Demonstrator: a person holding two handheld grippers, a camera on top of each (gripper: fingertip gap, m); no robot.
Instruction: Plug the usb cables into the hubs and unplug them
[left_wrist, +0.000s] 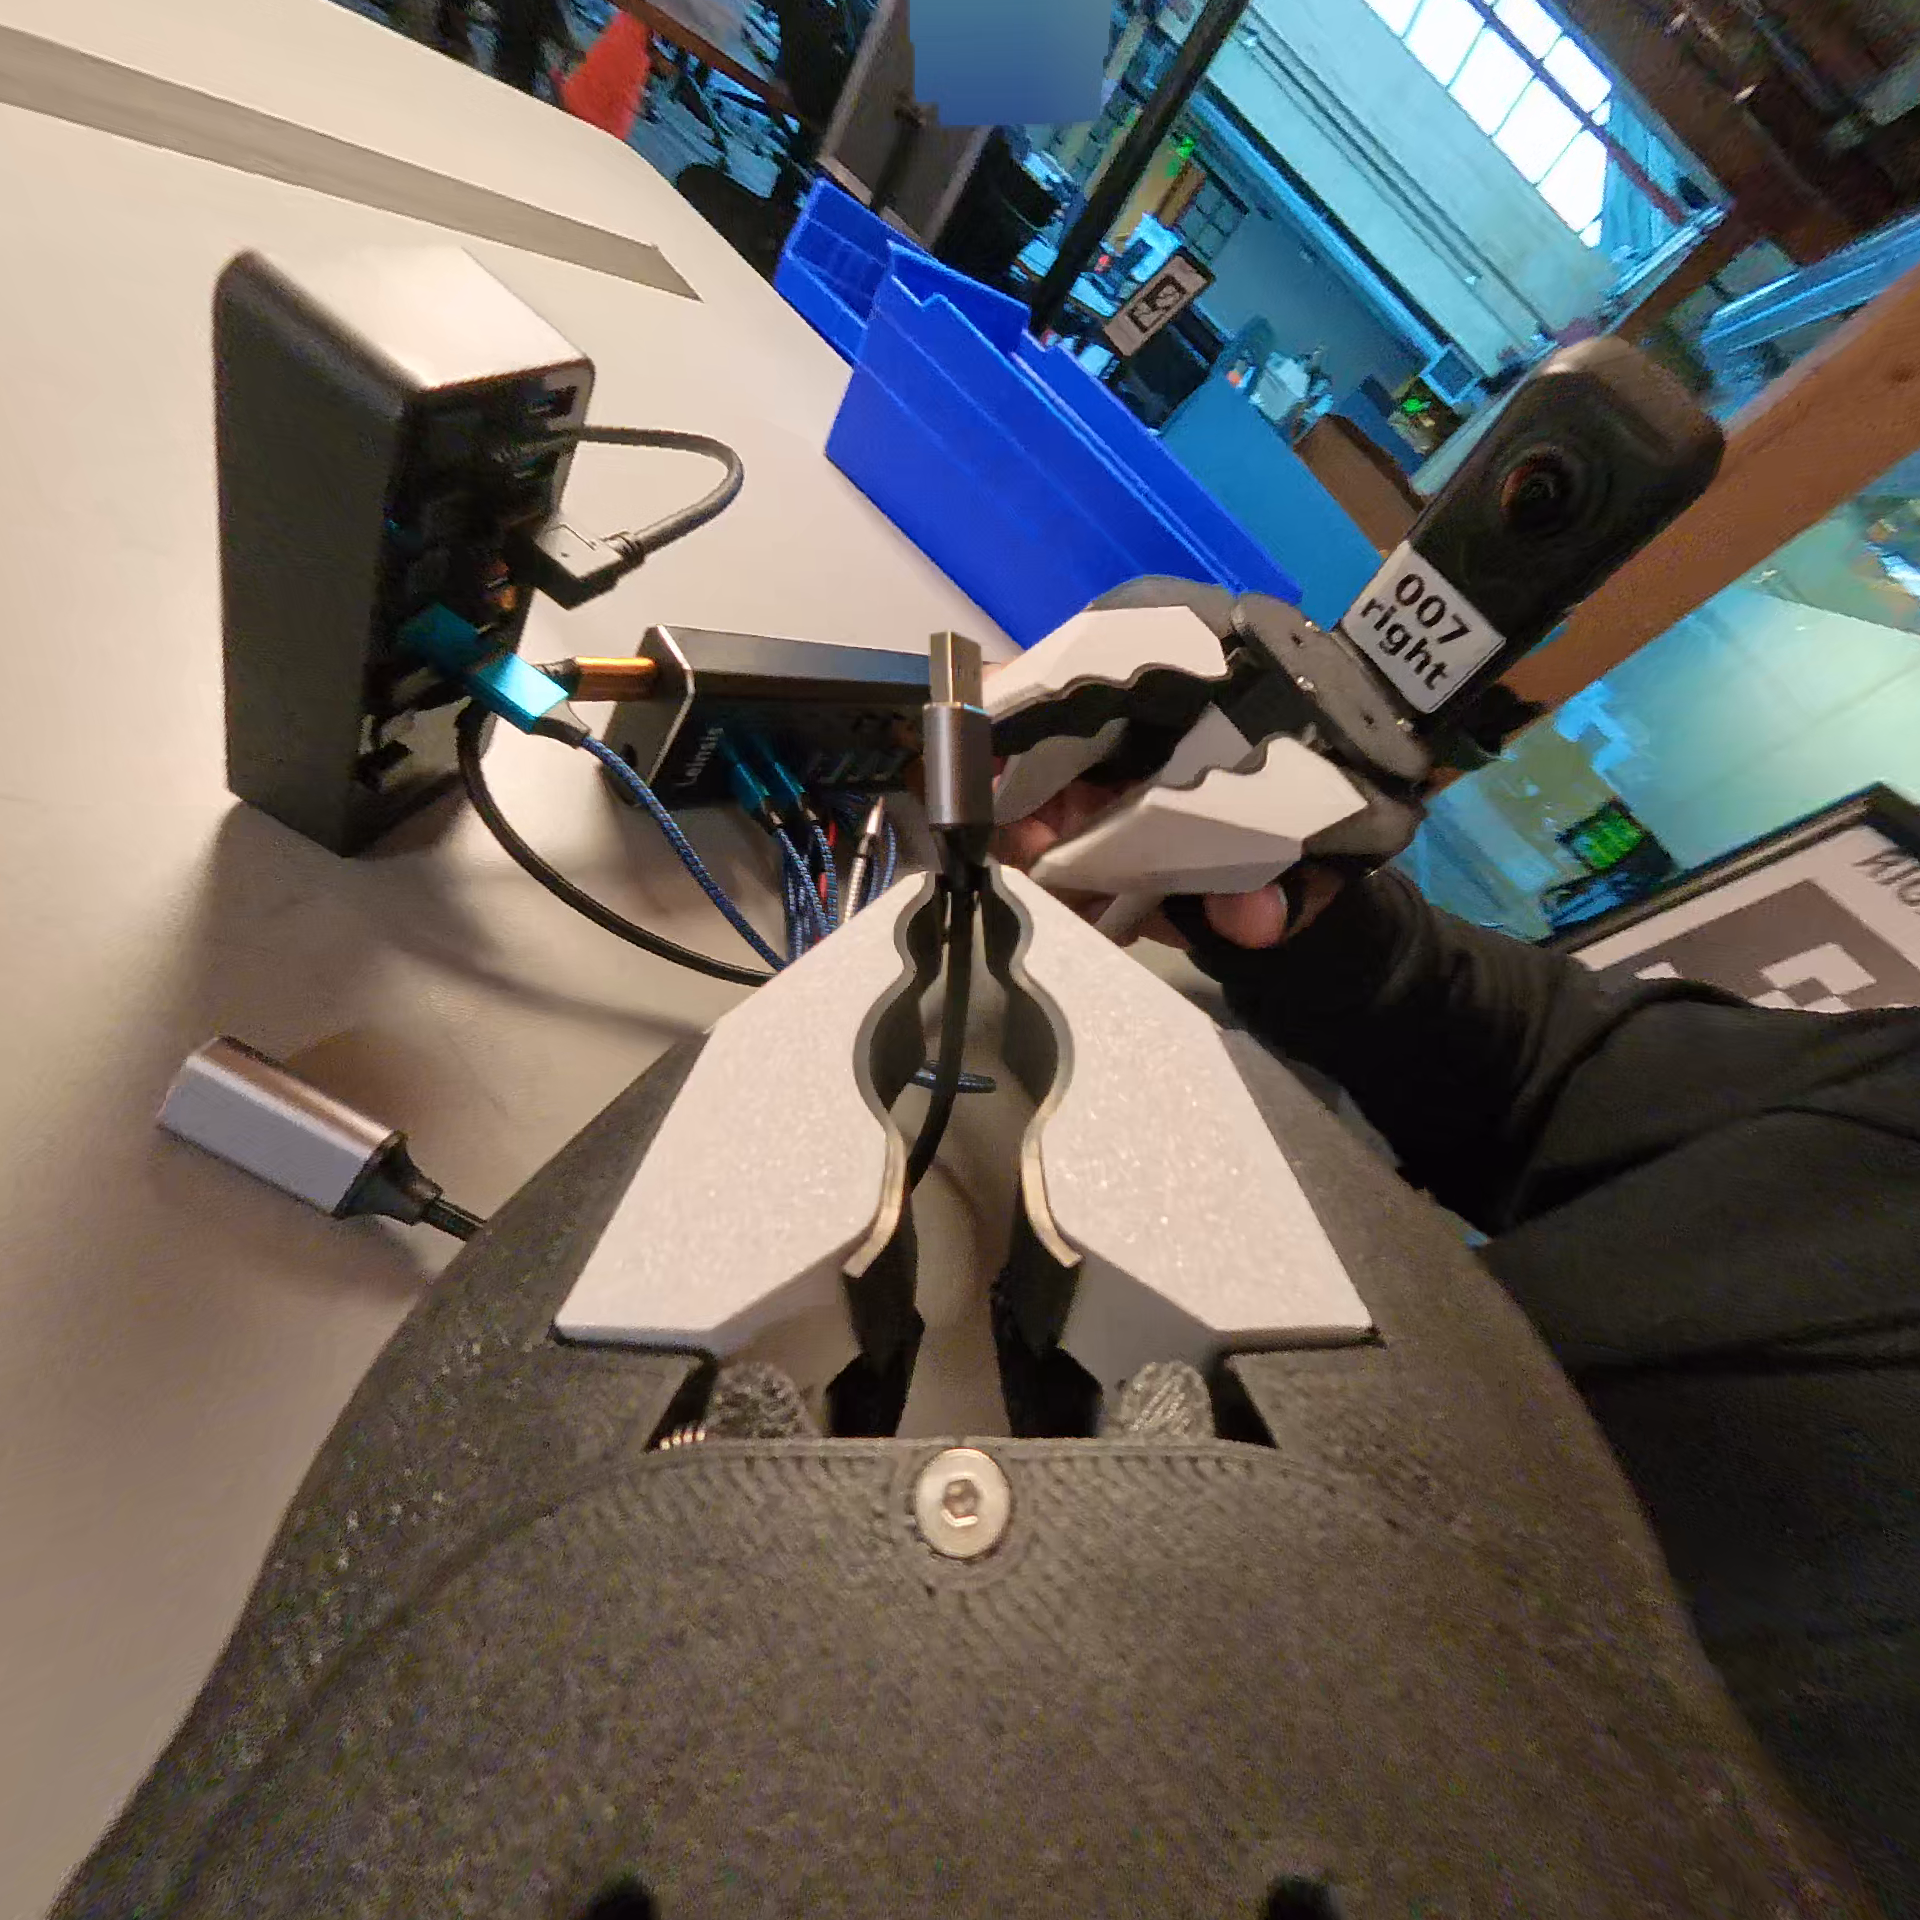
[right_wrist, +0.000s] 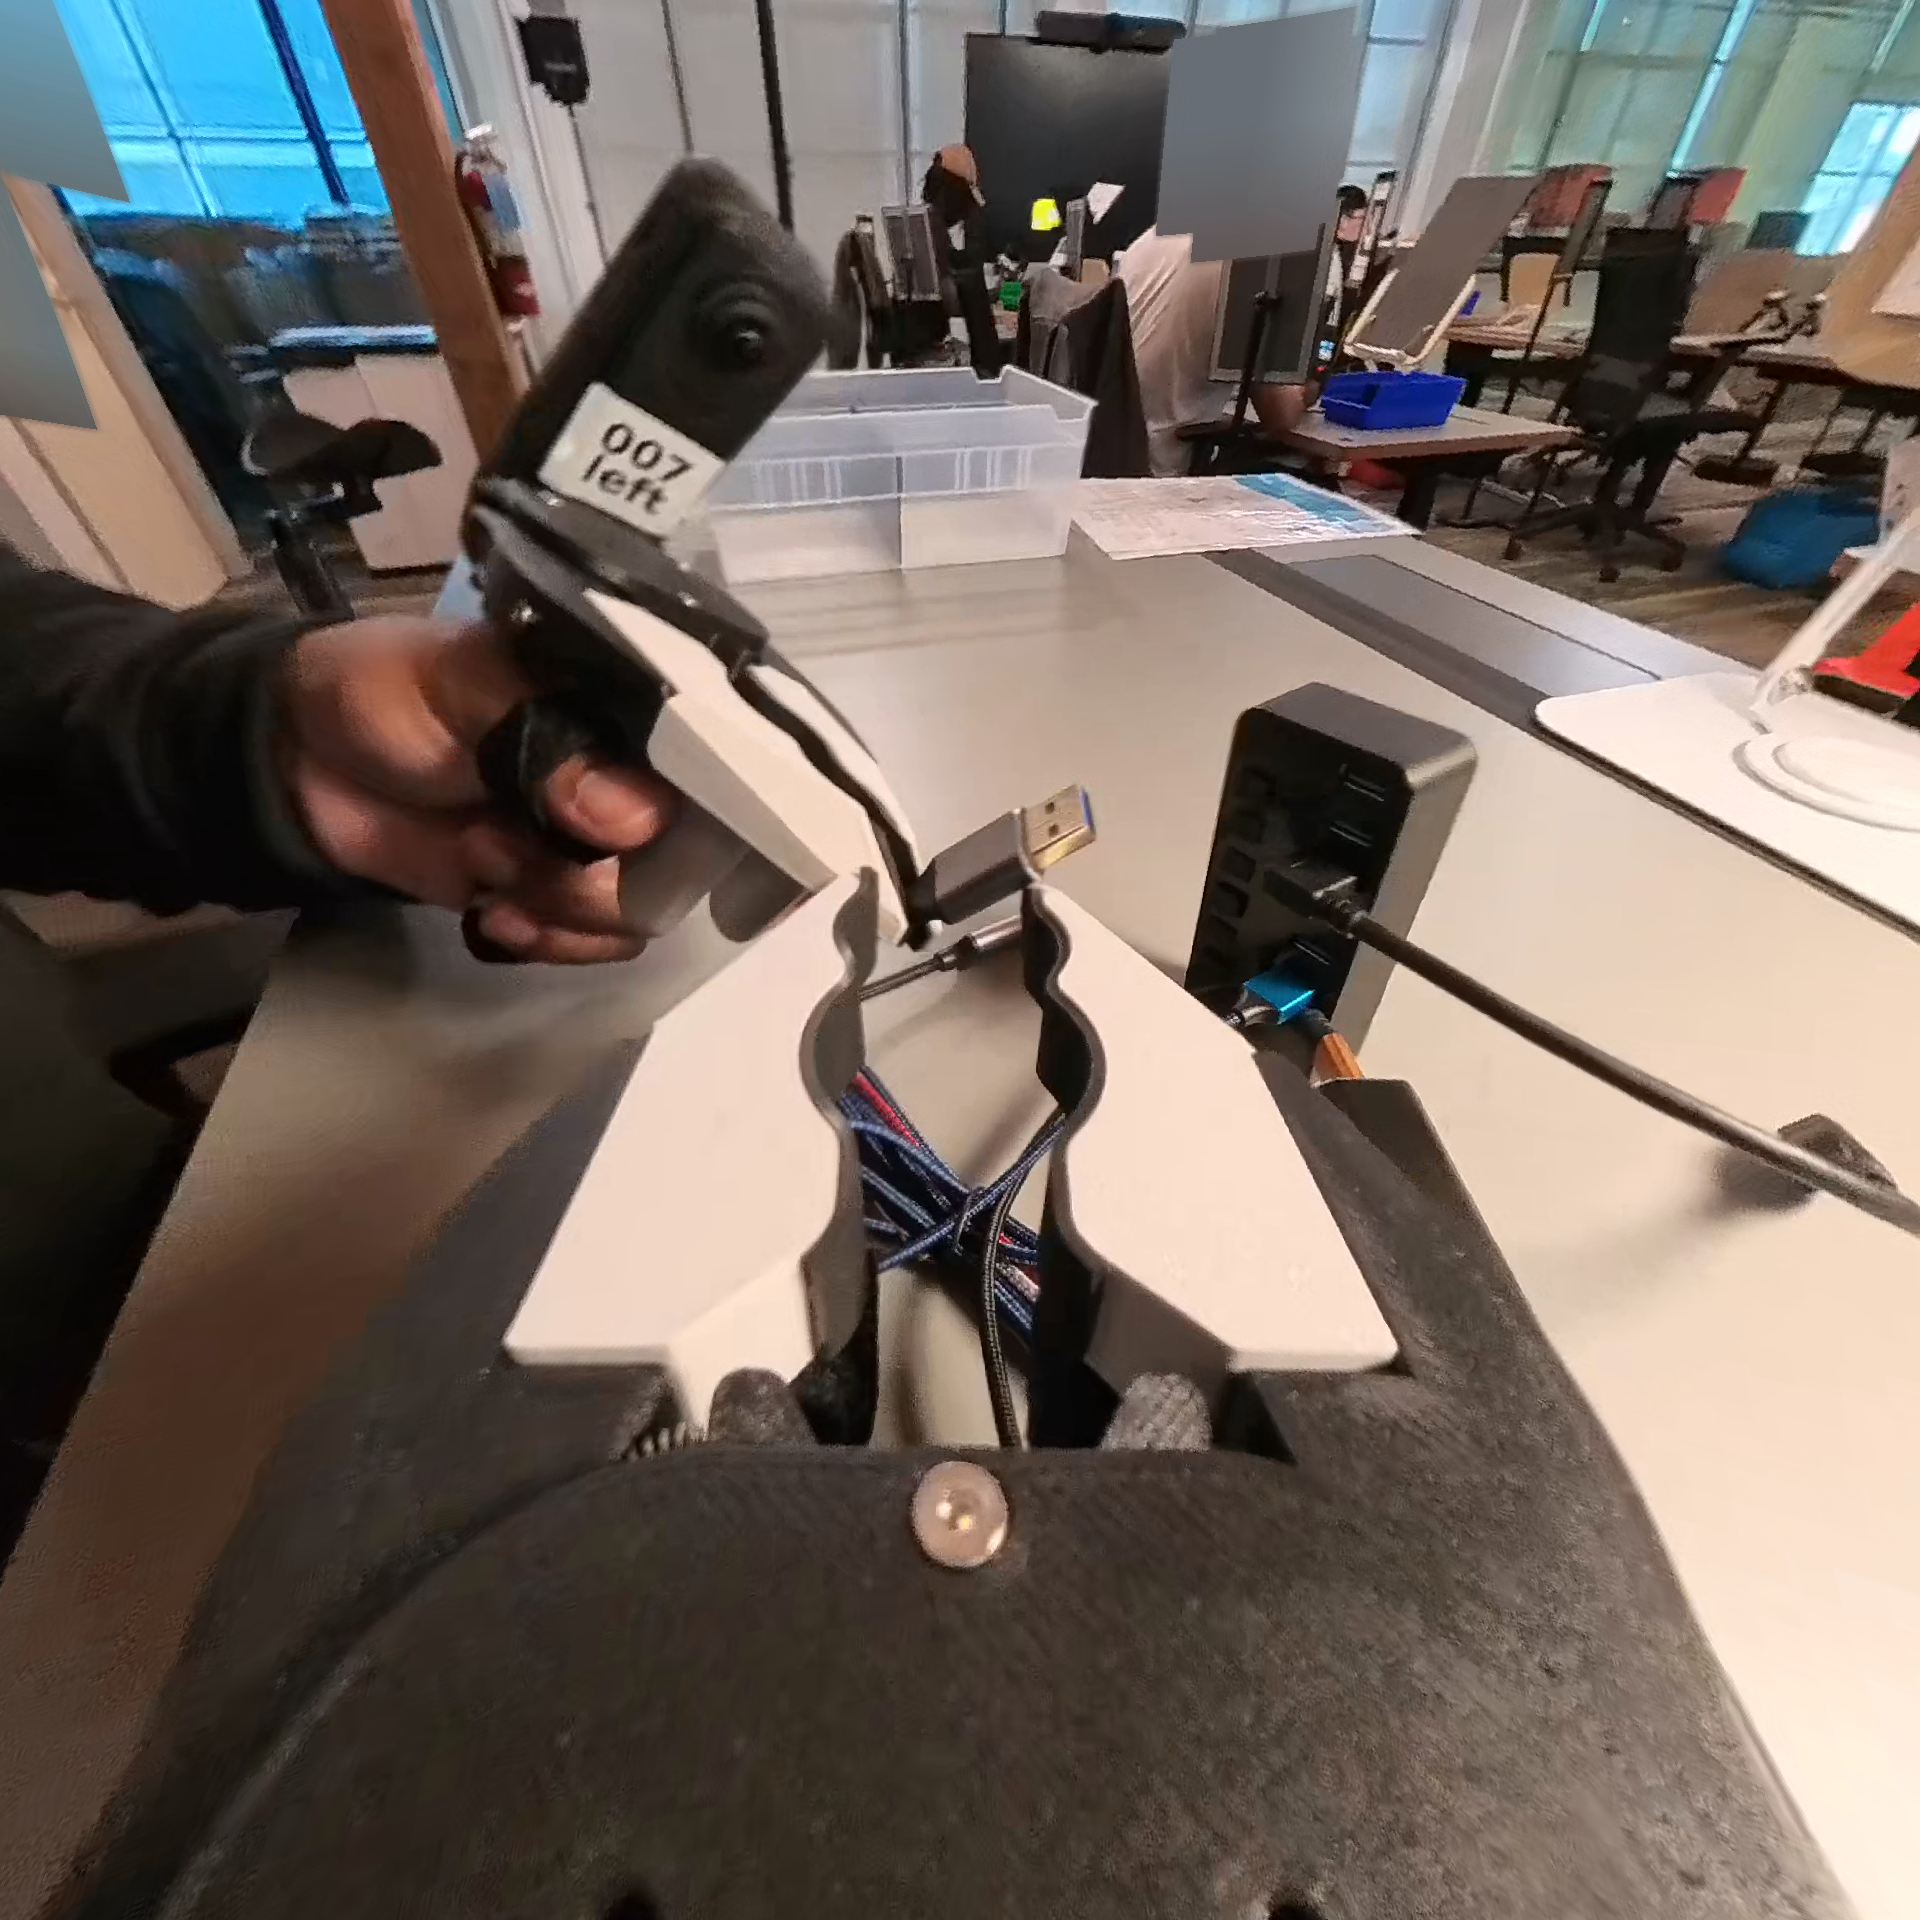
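Grey table (left_wrist: 260, 935) bore upright black hub (left_wrist: 312, 540) upper left, slim hub (left_wrist: 769, 696) centre, blue bins (left_wrist: 997, 436) above, loose grey connector (left_wrist: 275, 1127) lower left.

The left wrist view looks along its own tongs (left_wrist: 961, 894) from close above the bench (left_wrist: 125, 935), facing the port side of the upright black hub (left_wrist: 312, 540). The right wrist view faces that hub (right_wrist: 1340, 831) from its other side, equally near. Both views share the hub and the raised grey plug (left_wrist: 956, 748) (right_wrist: 997, 857).

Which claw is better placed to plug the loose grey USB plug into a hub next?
Probably the left claw: it is shut on the cable just behind the grey USB plug. The right claw is open, holding nothing, beside it.
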